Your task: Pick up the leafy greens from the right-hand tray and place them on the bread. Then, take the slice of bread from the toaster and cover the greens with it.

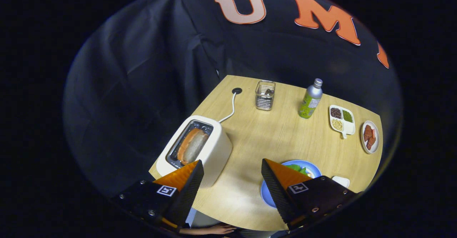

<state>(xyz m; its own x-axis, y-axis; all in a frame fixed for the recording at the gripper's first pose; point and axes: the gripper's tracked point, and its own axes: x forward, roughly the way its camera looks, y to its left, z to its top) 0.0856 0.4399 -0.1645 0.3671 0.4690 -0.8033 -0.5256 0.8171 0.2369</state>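
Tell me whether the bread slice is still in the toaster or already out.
In. The bread slice stands in the slot of the toaster, just ahead of the open claw, whose fingers hold nothing.

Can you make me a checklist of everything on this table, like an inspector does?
Surface: wooden table, bare in the middle.
Job's things: bread standing in the toaster; greens on a blue plate, partly behind one finger.
Clutter: wire basket, bottle, divided dish of seeds, plate of red pieces.
Tongs: open, holding nothing, above the table's near edge.
Cables: toaster's white cord runs to a table hole.
Surroundings: black cloth wall; a hand beneath the tongs.
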